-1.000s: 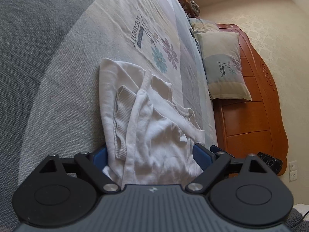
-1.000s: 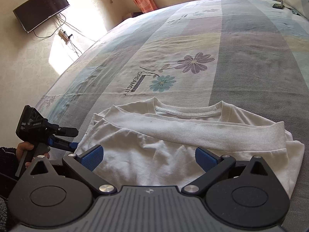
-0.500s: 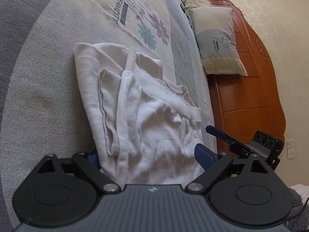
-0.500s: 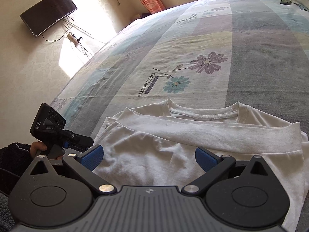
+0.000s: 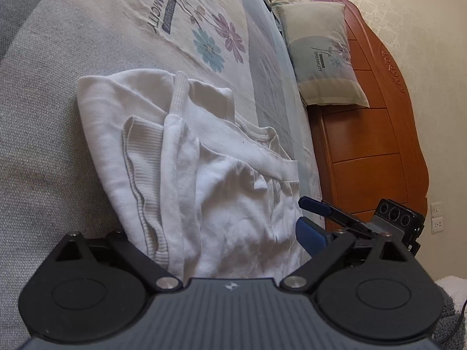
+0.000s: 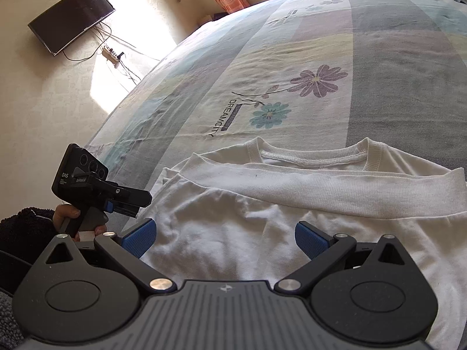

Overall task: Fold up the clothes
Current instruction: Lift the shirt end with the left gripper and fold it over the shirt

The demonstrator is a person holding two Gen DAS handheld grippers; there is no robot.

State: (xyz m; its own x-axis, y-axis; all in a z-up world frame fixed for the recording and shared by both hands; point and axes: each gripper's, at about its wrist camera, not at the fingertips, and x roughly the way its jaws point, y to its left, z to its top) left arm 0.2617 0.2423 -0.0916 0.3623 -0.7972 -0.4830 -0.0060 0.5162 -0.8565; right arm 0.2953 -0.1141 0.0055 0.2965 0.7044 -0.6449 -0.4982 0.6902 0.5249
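Note:
A white sweatshirt point(image 5: 233, 204) lies folded on the flowered bed sheet point(image 5: 175, 29), its ribbed hem doubled back over the neckline point(image 6: 315, 160). My left gripper point(image 5: 216, 230) is open wide at one end of the garment. The cloth lies between its fingers and hides the left pad, while the right blue pad point(image 5: 309, 233) is bare. My right gripper point(image 6: 224, 230) is open over the sweatshirt's near edge point(image 6: 227, 250), both blue pads apart above the cloth. In the right wrist view, a hand point(image 6: 65, 213) holds the left gripper point(image 6: 141, 204) at the garment's left end.
A pillow point(image 5: 324, 55) leans on the wooden headboard point(image 5: 373, 145) past the sweatshirt. A wall socket point(image 5: 437, 217) sits low on the wall. A television point(image 6: 70, 17) and a power strip point(image 6: 112, 55) are on the far wall. Open sheet point(image 6: 379, 67) lies beyond the garment.
My left gripper has swung along the garment's end and its jaws have spread a little; its left pad is now behind the cloth. The right gripper has come into the left view.

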